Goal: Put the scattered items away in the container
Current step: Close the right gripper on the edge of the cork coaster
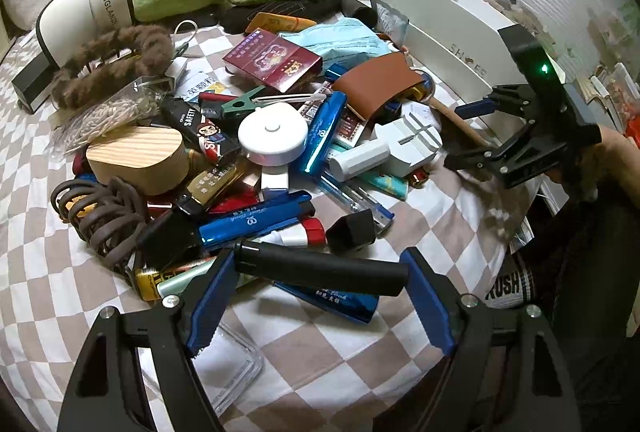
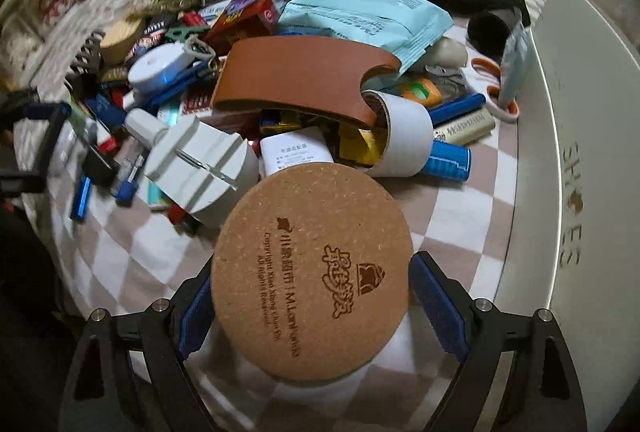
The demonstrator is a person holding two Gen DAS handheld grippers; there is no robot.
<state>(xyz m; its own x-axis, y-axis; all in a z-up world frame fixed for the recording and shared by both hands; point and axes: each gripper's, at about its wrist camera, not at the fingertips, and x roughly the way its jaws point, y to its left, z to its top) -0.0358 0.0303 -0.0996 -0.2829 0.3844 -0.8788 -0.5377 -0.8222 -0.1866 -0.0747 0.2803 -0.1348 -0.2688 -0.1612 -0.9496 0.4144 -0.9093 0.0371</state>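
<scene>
Both grippers carry loads clear of the bed's clutter toward the white shoe box [image 2: 568, 151]: left gripper [image 1: 320, 284] clamped endwise on a black cylinder [image 1: 320, 272], right gripper [image 2: 316, 296] pinching a cork coaster [image 2: 312, 272] by its rim.

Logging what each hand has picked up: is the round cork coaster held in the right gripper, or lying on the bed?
Held. The cork coaster sits between the right gripper's blue fingers, both touching its edges, above the checkered sheet.

**Black tube clamped over the pile**

A black tube [image 1: 322, 271] is gripped crosswise by the left gripper [image 1: 320, 292] above the clutter. The right gripper [image 1: 476, 129] is seen ahead, beside the white box [image 1: 448, 31] on the checked cloth [image 1: 360, 360].
</scene>
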